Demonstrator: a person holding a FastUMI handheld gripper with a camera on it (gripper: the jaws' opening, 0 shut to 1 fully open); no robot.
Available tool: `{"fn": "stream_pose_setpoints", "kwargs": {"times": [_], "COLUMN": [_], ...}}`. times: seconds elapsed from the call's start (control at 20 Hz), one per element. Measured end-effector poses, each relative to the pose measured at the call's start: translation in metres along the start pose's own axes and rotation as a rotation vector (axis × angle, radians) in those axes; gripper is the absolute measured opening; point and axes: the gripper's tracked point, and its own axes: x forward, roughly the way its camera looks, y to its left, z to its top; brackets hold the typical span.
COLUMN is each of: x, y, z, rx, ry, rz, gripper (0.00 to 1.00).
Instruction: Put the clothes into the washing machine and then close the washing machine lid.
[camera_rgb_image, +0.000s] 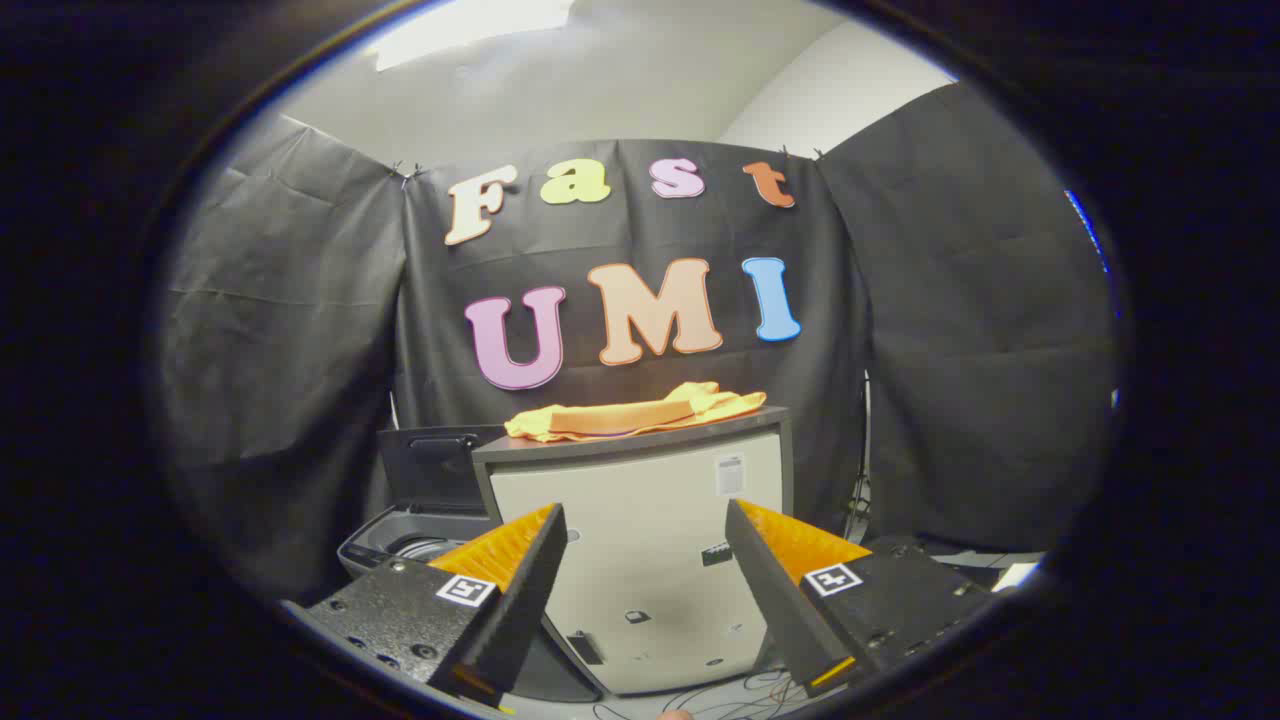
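In the gripper view, the gripper (645, 520) has its jaws spread wide with nothing between them. The clothes (635, 412), a folded orange bundle, lie on top of a pale cabinet (640, 540) beyond the fingers. The washing machine (420, 535) sits low beside the cabinet, lid (435, 465) raised. A shallow pinch could snag one layer only (the bundle would unfold and trail). The drum's inside is hidden behind one finger.

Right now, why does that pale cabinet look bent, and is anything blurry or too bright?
Gripper view: the fisheye lens bows the pale cabinet and the black cloth wall; the ceiling glares white; the orange clothes stay sharp beyond the open gripper.
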Motion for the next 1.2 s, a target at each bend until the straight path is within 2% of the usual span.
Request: {"fn": "stream_pose_setpoints", "kwargs": {"times": [0.6, 0.85, 1.2], "x": [0.005, 0.010, 0.031], "y": [0.017, 0.021, 0.027], "z": [-0.010, -0.011, 0.016], "rx": [-0.105, -0.096, -0.067], "ry": [0.021, 0.030, 0.013], "rz": [0.015, 0.022, 0.027], "gripper": [0.97, 0.97, 0.96]}}
